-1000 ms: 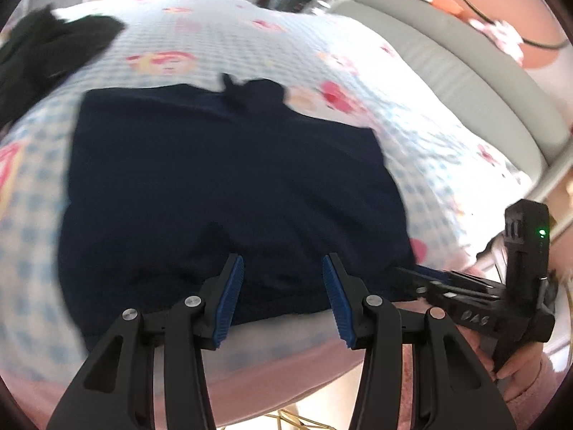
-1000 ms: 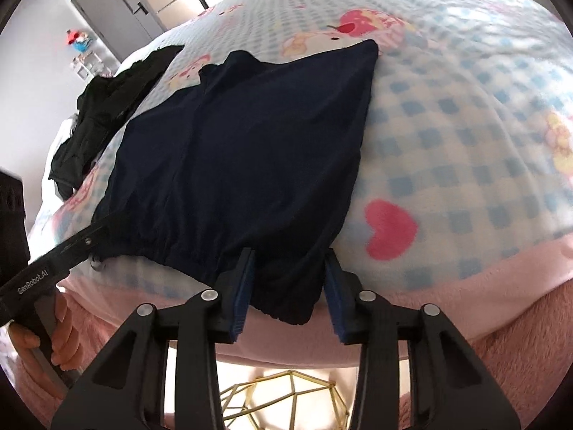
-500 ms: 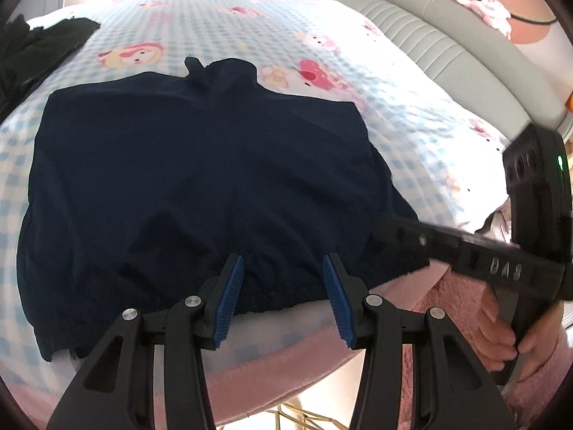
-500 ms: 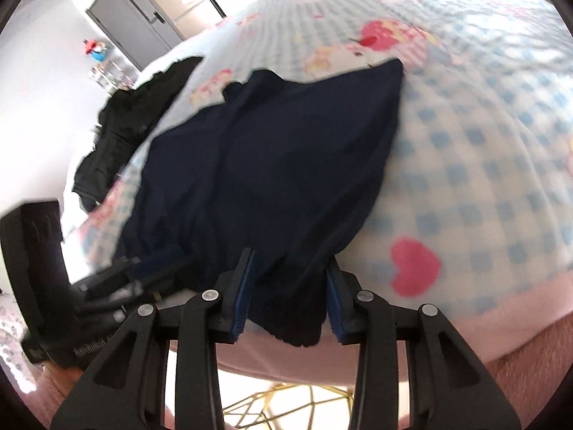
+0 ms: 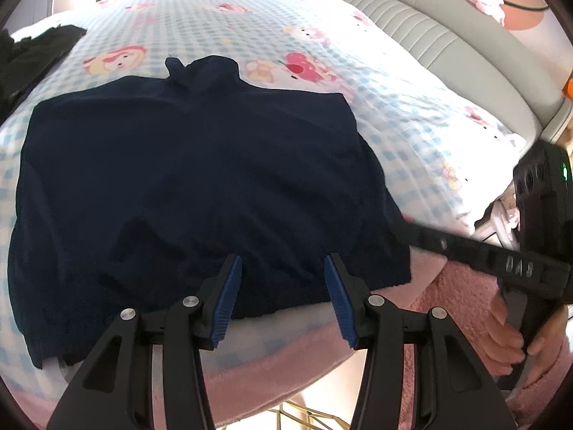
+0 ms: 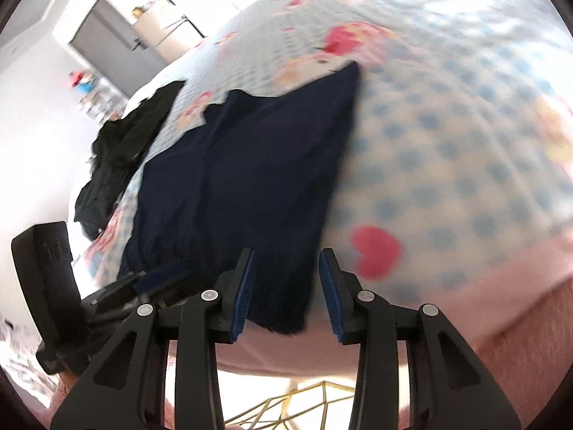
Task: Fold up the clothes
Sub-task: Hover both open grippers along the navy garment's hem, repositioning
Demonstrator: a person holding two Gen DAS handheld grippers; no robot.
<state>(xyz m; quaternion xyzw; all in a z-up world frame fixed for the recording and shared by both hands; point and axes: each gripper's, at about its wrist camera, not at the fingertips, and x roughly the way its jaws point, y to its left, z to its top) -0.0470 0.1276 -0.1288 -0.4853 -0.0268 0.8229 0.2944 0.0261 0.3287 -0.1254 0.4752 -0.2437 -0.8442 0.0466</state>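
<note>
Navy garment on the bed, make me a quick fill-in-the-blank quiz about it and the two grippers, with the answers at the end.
1. The navy garment lies spread on a checked bedspread of white and ____.
2. The pads on the fingers of the left gripper are coloured ____.
3. The jaws of the right gripper stand ____ around the garment's near corner.
4. The pile of clothes beyond the garment is coloured ____.

Answers: blue; blue; open; black

You have the dark navy garment [image 5: 193, 193] lying flat on the checked cartoon-print bedsheet [image 5: 412, 114], its hem toward you. The crumpled black clothes pile [image 5: 32, 53] lies behind it (far left), apart.
</note>
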